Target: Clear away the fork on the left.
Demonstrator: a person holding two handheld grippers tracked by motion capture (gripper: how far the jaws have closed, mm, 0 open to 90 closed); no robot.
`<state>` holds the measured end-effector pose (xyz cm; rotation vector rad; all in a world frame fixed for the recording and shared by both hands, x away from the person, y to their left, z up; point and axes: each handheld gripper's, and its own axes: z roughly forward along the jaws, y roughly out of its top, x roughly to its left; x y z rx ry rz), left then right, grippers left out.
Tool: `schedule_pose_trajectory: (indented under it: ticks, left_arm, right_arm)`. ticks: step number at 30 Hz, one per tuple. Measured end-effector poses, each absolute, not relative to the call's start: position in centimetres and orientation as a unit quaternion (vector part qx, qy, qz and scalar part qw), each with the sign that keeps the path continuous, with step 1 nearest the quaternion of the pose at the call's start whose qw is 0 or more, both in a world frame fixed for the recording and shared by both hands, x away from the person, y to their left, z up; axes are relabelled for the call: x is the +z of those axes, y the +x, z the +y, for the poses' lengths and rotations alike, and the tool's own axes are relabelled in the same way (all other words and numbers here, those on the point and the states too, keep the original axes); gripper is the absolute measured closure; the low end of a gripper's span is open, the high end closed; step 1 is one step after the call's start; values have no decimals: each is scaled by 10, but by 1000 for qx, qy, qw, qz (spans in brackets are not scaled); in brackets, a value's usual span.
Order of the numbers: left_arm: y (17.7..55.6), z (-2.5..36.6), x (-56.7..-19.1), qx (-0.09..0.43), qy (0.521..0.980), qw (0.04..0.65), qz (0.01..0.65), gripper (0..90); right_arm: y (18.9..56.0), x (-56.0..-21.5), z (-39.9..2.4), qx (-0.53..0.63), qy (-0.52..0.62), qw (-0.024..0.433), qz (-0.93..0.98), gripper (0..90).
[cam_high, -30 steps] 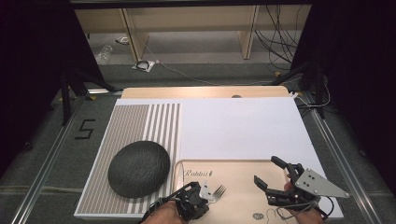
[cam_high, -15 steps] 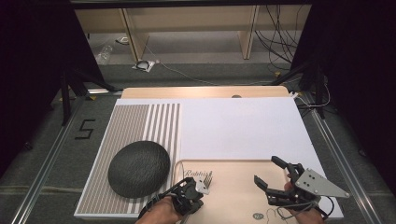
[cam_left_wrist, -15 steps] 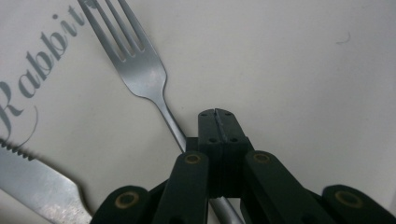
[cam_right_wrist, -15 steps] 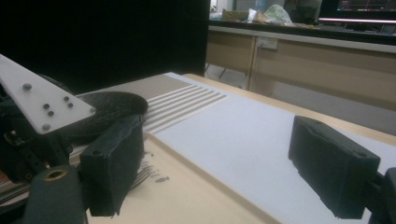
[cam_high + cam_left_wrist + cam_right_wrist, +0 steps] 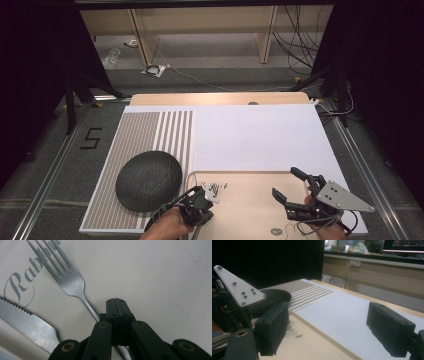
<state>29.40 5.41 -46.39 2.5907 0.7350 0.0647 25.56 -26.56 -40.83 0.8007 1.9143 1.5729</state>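
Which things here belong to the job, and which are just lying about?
In the job: fork, handle clamped in the left hand-held gripper; knife; beige tray.
Lying about: dark bowl, striped mat, white sheet.

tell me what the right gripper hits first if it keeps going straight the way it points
Probably nothing soon: the right gripper, jaws open, faces bare white mat. The dark bowl lies off to one side, though depth is unclear.

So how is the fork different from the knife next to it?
The fork ends in long prongs; the knife has a flat blade with a saw-toothed edge. The fork's thin handle runs in under the shut left tongs, while the knife lies apart from them. Both are shiny metal, lying on the pale board.
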Motion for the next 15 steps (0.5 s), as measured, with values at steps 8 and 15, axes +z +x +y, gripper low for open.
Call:
schedule_pose_trajectory:
  ticks: [8,15]
  left_arm:
    - [298,59,-464,24,935,219,279,890]
    - [300,62,-464,24,933,219,286,890]
  right_arm:
    - [255,-408,-266,584,296,266,708,192]
    - [256,-408,-266,584,297,266,708,192]
